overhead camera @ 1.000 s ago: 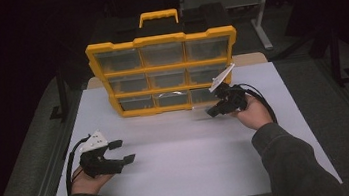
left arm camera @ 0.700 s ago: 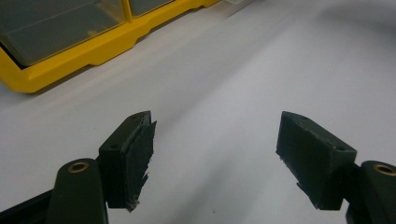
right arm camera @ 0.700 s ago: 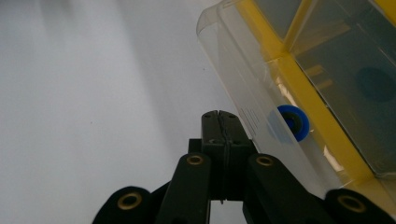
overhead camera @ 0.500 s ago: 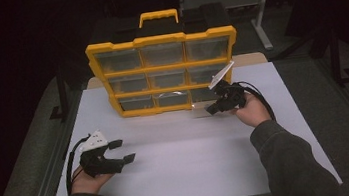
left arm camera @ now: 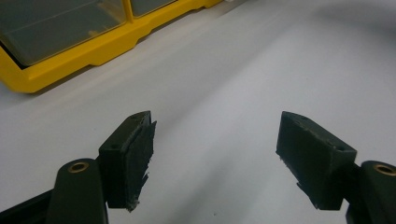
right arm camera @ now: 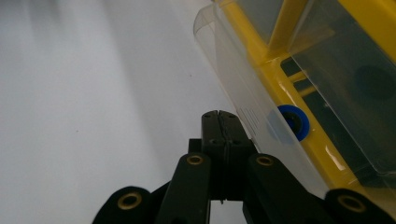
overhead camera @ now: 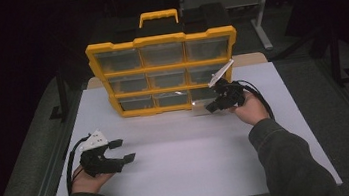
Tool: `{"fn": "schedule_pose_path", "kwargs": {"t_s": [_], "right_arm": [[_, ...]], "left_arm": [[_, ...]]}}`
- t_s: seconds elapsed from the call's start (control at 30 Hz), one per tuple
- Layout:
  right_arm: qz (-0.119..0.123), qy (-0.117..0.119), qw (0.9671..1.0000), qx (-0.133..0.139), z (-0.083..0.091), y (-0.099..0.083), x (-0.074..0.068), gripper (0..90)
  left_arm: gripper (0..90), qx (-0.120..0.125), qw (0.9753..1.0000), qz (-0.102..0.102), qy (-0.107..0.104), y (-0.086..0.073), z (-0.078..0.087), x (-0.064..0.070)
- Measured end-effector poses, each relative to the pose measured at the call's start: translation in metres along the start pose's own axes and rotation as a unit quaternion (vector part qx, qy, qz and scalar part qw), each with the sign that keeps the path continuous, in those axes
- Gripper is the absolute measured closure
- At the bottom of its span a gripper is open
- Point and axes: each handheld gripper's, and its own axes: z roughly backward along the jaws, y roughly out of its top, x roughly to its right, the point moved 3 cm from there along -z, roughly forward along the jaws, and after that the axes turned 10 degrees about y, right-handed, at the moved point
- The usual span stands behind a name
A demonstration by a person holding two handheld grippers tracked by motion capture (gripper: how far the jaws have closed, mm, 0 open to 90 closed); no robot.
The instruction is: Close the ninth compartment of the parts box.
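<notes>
A yellow organiser (overhead camera: 164, 69) with clear drawers and a yellow handle stands upright at the back of the white table (overhead camera: 195, 161). Its bottom right drawer (overhead camera: 199, 103) sticks out a little. My right gripper (overhead camera: 211, 107) sits at that drawer's front, its jaws pressed flat together. In the right gripper view the shut gripper (right arm camera: 219, 114) lies just beside the clear drawer (right arm camera: 233, 70), touching or nearly so; a blue ring (right arm camera: 292, 121) shows through the plastic. My left gripper (overhead camera: 121, 151) rests open at the front left; in its own view the gripper (left arm camera: 215, 158) holds nothing and faces the organiser (left arm camera: 70, 51).
The white tabletop stretches bare between the two hands. Dark floor and table legs surround it, with a metal frame along the left edge (overhead camera: 54, 163). A cable (overhead camera: 258, 98) loops from the right gripper over the hand.
The right gripper has shifted slightly left along the organiser's bottom row. The left gripper has stayed where it was, open.
</notes>
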Motion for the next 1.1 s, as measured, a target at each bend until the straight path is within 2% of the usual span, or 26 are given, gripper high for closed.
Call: {"fn": "schedule_pose_path", "kwargs": {"t_s": [0.33,0.37,0.43,0.5,0.53,0.63,0.73,0.97,1.1], "right_arm": [[-0.002,-0.007,1.0000,0.004,-0.001,0.002,0.004,88.7],[0.029,-0.003,0.9995,0.015,-0.002,0.004,0.008,88.7],[0.038,-0.005,0.9991,0.019,-0.002,0.005,0.010,88.7],[0.038,-0.004,0.9991,0.020,-0.003,0.006,0.010,88.7],[0.028,-0.005,0.9995,0.017,-0.002,0.005,0.009,88.7],[0.035,-0.005,0.9992,0.021,-0.003,0.006,0.011,88.8],[0.028,-0.010,0.9994,0.017,-0.002,0.006,0.012,88.7],[0.031,-0.016,0.9991,0.022,-0.001,0.008,0.015,88.7],[0.024,-0.018,0.9993,0.022,0.000,0.008,0.017,88.7]], "left_arm": [[26.9,0.000,1.0000,0.003,-0.001,0.000,0.001,0.000],[26.9,0.000,1.0000,0.001,-0.001,0.000,0.001,0.000],[26.9,0.001,1.0000,0.002,-0.001,0.000,0.001,0.000],[26.9,0.001,1.0000,0.002,-0.001,0.000,0.001,0.000],[26.9,0.001,1.0000,0.001,-0.001,0.000,0.001,0.000],[26.9,0.000,1.0000,0.001,-0.001,0.000,0.001,0.000],[26.9,0.000,1.0000,0.004,-0.001,0.000,0.001,0.000],[26.9,0.000,1.0000,0.003,-0.001,0.000,0.000,0.000],[26.9,-0.001,1.0000,0.004,-0.001,0.000,-0.001,0.000]]}}
